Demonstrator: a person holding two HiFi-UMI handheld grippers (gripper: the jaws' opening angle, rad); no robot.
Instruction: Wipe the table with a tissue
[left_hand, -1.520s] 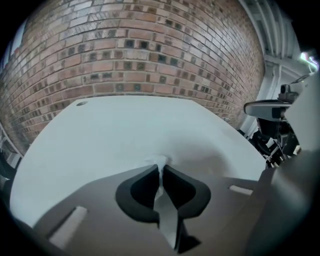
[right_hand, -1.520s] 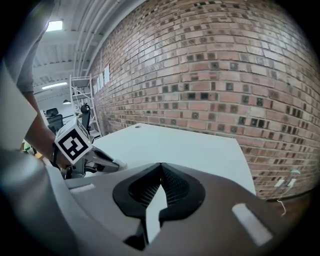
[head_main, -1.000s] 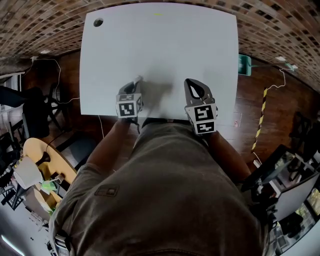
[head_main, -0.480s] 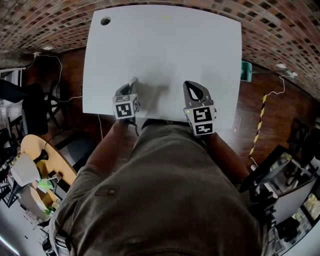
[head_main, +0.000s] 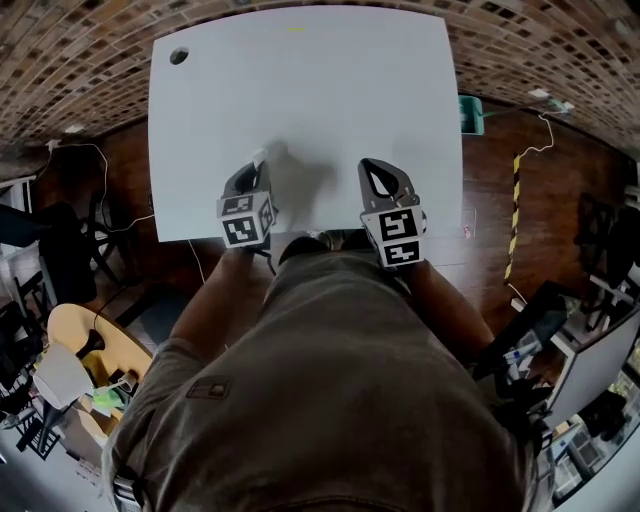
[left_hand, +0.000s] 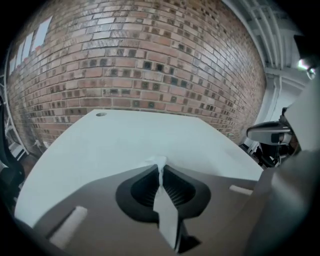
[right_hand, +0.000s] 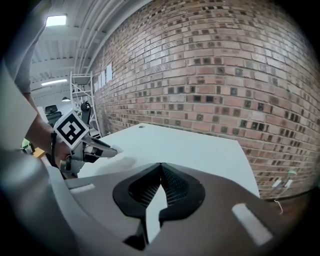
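A white tissue (left_hand: 159, 165) is clamped between the jaws of the left gripper (head_main: 261, 162), which is held over the near part of the white table (head_main: 300, 90), left of centre in the head view. The right gripper (head_main: 376, 168) is held just to its right, its jaws pressed together on nothing.

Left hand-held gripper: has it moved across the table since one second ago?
Yes, slightly. Measured against the left edge of the table, the left hand-held gripper with the tissue went left, then came back right.
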